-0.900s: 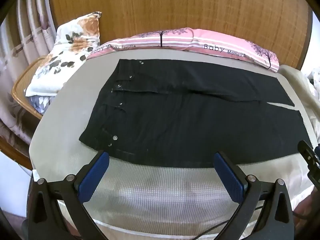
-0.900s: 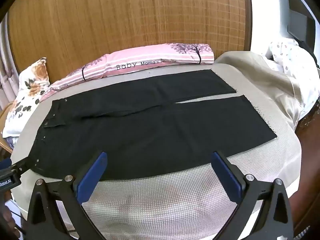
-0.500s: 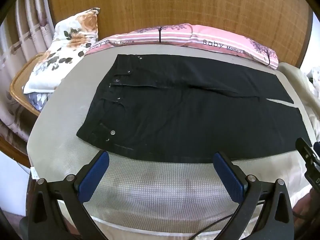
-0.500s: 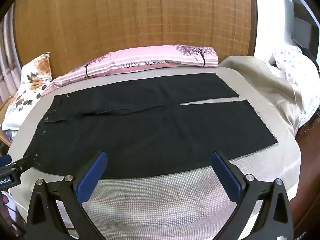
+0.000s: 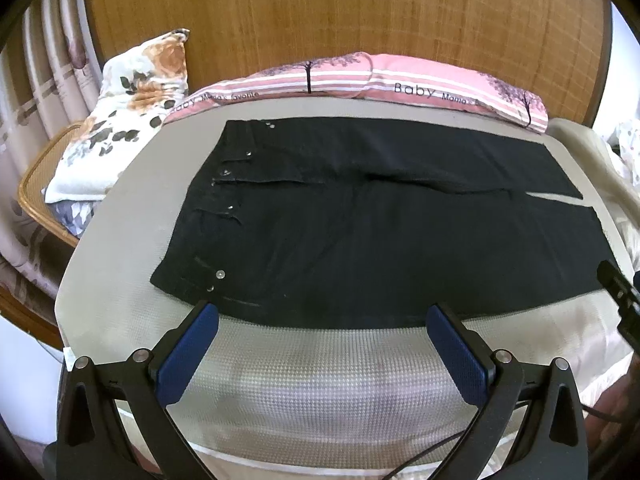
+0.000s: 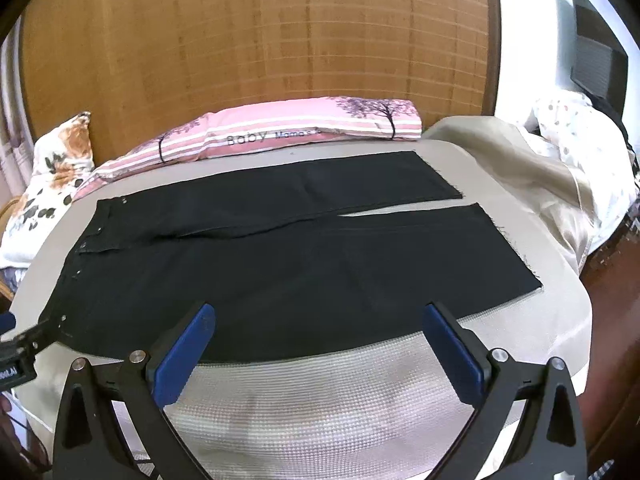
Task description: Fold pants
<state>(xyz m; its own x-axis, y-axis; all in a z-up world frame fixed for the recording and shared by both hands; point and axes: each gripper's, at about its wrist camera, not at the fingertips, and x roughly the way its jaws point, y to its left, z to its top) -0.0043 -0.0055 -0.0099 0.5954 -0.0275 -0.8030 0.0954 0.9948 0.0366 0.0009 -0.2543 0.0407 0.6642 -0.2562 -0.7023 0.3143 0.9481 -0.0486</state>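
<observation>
The black fabric pants (image 5: 380, 232) lie flat along the bed (image 5: 320, 380), both spread, empty tongs (image 5: 322, 344) (image 6: 320, 344) poised at its near edge, likely to grasp them.

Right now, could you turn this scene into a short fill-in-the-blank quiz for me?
1. The pants lying flat on the bed are ____ in colour.
2. The pink striped pillow bears the printed word ____.
3. Both the left hand-held gripper and the right hand-held gripper have their jaws ____.

Missing words: black; Baby; open
</observation>
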